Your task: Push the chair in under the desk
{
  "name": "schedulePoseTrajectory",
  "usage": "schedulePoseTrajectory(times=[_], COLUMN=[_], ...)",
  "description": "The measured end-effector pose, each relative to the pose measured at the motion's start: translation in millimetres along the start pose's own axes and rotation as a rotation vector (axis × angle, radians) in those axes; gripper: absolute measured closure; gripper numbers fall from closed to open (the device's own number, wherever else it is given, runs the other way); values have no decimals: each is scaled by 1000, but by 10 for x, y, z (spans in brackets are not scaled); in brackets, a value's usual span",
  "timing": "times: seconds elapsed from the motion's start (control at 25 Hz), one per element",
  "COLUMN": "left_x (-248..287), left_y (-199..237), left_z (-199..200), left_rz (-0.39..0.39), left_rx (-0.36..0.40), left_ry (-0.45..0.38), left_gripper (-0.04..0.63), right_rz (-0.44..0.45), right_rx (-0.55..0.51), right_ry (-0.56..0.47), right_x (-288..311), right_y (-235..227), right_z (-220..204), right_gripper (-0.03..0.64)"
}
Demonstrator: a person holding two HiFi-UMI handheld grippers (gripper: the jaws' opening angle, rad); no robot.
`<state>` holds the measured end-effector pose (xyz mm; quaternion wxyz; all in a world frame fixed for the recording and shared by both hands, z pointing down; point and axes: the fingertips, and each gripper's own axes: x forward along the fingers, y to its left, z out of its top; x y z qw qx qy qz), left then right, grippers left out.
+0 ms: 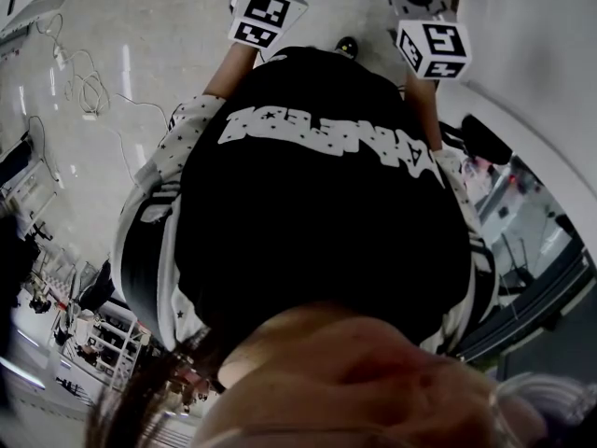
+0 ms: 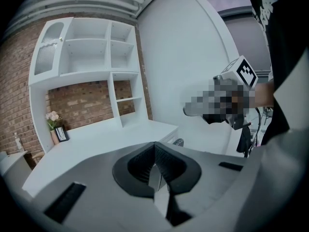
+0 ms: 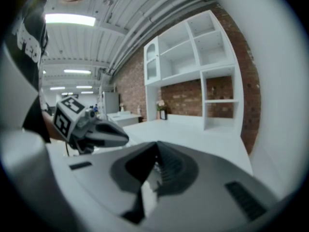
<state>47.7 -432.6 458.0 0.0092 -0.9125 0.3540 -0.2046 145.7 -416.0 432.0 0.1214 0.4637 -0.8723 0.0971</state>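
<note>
The white desk (image 2: 96, 146) lies ahead of my left gripper (image 2: 155, 151), whose jaws are shut with nothing between them. My right gripper (image 3: 157, 151) is shut and empty too, and it looks along the same desk top (image 3: 203, 134). Each gripper sees the other hanging beside it: the right gripper's marker cube (image 2: 245, 72) and the left gripper's marker cube (image 3: 67, 116). The head view looks down my own black shirt (image 1: 317, 203); only the two marker cubes (image 1: 266, 12) (image 1: 432, 48) show, at the top. I cannot make out a chair in any view.
White shelving (image 2: 91, 57) stands on the desk against a brick wall (image 2: 82, 100). A flower pot (image 2: 53, 122) and a small frame (image 2: 61, 133) sit at the desk's left end. A curved white wall (image 2: 193, 57) rises to the right. Cables (image 1: 84, 87) trail on the floor.
</note>
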Motion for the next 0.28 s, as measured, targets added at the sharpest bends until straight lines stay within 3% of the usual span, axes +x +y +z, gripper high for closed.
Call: schedulePoseTrajectory(times=[0.28], left_x=[16], left_y=[10], left_z=[28], left_rz=[1], left_rx=[-7], left_ry=[-5], left_gripper=[560], right_rz=[13], right_rx=[-8], right_ry=[-5], right_x=[25], right_y=[5], right_z=[36], right_gripper=[586])
